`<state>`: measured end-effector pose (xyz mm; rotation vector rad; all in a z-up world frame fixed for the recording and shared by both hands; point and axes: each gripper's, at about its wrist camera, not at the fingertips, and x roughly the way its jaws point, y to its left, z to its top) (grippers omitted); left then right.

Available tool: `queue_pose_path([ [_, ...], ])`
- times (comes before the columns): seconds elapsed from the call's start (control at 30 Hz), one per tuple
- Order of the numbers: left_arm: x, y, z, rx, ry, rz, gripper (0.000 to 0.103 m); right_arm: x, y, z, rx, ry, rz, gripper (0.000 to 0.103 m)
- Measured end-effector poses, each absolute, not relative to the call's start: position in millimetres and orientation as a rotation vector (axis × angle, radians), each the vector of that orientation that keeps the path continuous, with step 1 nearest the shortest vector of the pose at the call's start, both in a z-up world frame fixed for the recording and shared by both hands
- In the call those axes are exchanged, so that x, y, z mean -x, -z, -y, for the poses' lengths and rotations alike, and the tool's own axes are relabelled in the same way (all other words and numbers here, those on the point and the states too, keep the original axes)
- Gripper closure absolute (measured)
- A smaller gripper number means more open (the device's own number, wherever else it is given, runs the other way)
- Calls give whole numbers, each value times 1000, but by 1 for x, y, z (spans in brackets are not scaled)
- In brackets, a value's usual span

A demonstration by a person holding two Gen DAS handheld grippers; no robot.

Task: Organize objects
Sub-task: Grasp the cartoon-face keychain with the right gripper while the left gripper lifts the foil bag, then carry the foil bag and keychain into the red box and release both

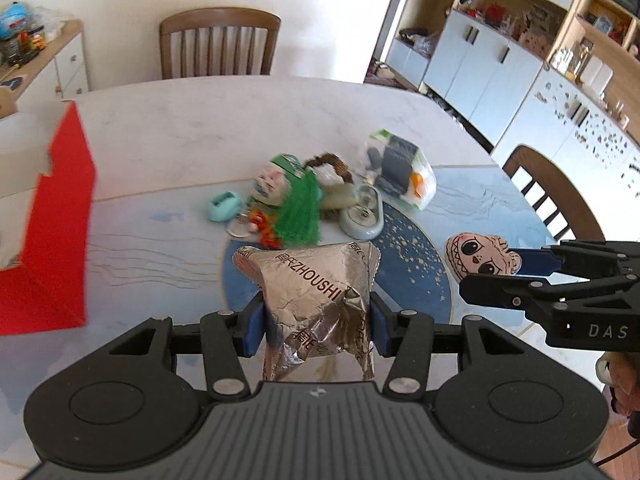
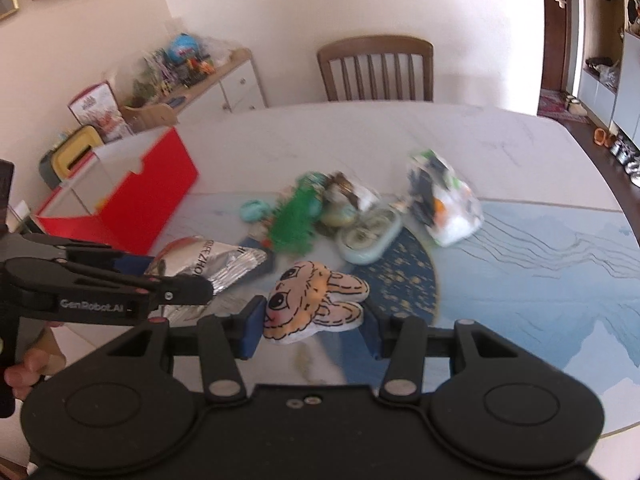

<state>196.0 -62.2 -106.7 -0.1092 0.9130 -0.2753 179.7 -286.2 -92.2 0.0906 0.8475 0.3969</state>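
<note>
Left tool (image 1: 316, 322): clenched on a crinkled silver foil snack packet printed with dark lettering (image 1: 316, 292), blue pads pressing both its sides, packet held clear above the pale marble-patterned worktop (image 1: 180, 128). Right tool (image 2: 312, 330): clenched on a flat peach-coloured plush toy with a cartoon face and large black eyes (image 2: 316, 304), likewise held above the worktop, just to the right of the packet. Red open-topped cardboard box with white interior (image 2: 160, 192): standing at the worktop's left side, well apart from both tools. Central pile on the worktop, items touching: small teal oval case (image 1: 224, 206), green tasselled figure with a painted face (image 1: 298, 208), brown furry item (image 1: 328, 168), pale blue-grey oval dish (image 1: 364, 216). Clear plastic bag with dark and white contents (image 1: 404, 174): just right of the pile. Round dark blue gold-speckled mat (image 1: 416, 256): beneath the tools, partly covered by the dish. Wooden slat-back chair (image 1: 220, 42): at the far edge.
</note>
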Motion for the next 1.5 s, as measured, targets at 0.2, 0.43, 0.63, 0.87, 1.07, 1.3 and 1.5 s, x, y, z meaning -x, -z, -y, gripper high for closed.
queue_pose_path([
  [0.2,-184,87,21,141,250,-882,52,-174,71,252,-102,-425,-803,55],
  [0.43,-175,68,-34,156,219,-855,52,-173,53,208,-105,-453,-763,55],
  [0.63,-169,56,-81,167,183,-829,52,-177,43,165,-90,-479,-747,55],
  [0.87,-169,47,-134,185,139,-791,52,-189,33,114,-60,-516,-729,55],
  [1.07,-175,40,-182,194,76,-754,52,-203,28,65,-4,-559,-713,55],
  [1.3,-190,36,-236,233,-30,-725,52,-223,27,15,41,-611,-708,55],
  [1.5,-211,40,-272,285,-90,-718,52,-244,37,-24,118,-632,-729,55],
])
